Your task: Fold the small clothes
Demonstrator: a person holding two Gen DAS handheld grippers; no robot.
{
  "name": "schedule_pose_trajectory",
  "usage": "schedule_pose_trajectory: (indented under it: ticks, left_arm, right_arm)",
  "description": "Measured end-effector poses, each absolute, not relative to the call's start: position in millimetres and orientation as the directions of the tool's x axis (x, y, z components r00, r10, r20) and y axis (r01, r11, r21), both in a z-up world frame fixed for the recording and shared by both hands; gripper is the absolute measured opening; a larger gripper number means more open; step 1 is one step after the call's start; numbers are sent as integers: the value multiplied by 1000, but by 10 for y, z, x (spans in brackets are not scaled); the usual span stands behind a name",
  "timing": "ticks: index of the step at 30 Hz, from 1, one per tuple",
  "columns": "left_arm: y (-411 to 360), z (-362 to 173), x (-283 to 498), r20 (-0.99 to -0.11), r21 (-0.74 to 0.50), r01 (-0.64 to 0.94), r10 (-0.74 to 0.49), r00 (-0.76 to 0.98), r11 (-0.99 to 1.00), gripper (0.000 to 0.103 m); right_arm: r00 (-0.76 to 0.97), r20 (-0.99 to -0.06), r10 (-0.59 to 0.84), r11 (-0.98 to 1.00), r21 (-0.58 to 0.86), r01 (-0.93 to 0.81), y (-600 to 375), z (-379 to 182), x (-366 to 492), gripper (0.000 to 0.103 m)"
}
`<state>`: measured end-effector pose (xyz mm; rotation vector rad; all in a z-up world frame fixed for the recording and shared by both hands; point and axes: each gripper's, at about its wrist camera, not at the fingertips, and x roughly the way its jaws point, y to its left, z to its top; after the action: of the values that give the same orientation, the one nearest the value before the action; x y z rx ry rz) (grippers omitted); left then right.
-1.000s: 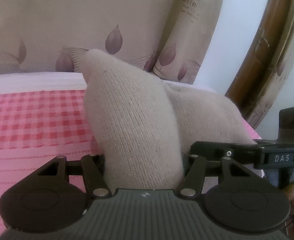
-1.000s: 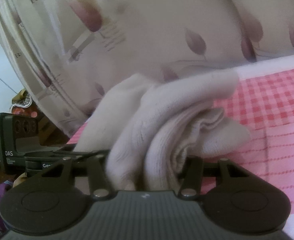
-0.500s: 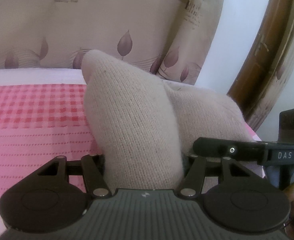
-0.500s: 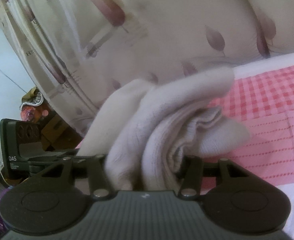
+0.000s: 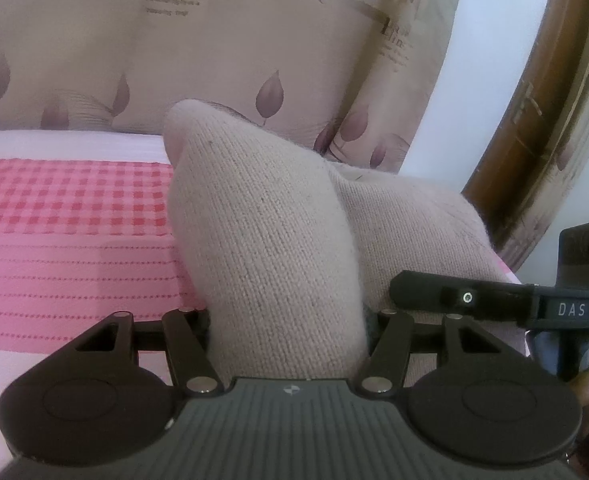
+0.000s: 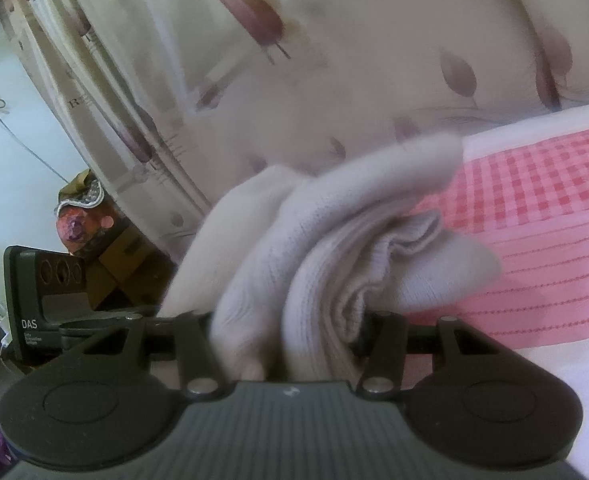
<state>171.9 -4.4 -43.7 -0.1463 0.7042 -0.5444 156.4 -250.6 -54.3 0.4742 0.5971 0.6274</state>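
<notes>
Along the bottom edge of the left wrist view sits the dark ribbed body of the left gripper (image 5: 286,312), and a thick bunch of beige knit garment (image 5: 270,248) fills the gap between its two linkages. The fingertips are buried in the cloth, but the fabric is pinched tight where it enters, so the gripper is clamped on the garment. From there the knit rises to a rounded peak near the centre of the frame and spreads toward the right, where the black tip of the other gripper, marked DAS, reaches in from the right edge. To the left, below and behind the cloth, lies a pink checked bedsheet (image 5: 66,216), then a white strip of bedding, then a beige curtain (image 5: 222,52) printed with purple leaves across the upper frame. A curved wooden frame (image 5: 534,112) runs down the upper right.

Low in the right wrist view, the right gripper (image 6: 290,320) likewise grips a bundle of the garment (image 6: 326,248), folded into several ribbed layers that fan up and to the right; this picture is slightly blurred, so the exact fold lines are probably not reliable. The bedsheet (image 6: 534,208) shows at the right, the curtain (image 6: 334,60) above, and cluttered boxes (image 6: 114,256) at the left.
</notes>
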Motion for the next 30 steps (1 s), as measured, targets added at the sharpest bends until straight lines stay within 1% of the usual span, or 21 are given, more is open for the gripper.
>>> schedule_pose_trajectory:
  ticks: [30]
  left_arm:
    - [428, -367, 1301, -562, -289, 404, -496, 662, 868, 59]
  right_arm:
    - [641, -321, 697, 671, 607, -426, -2009, -538, 1270, 52]
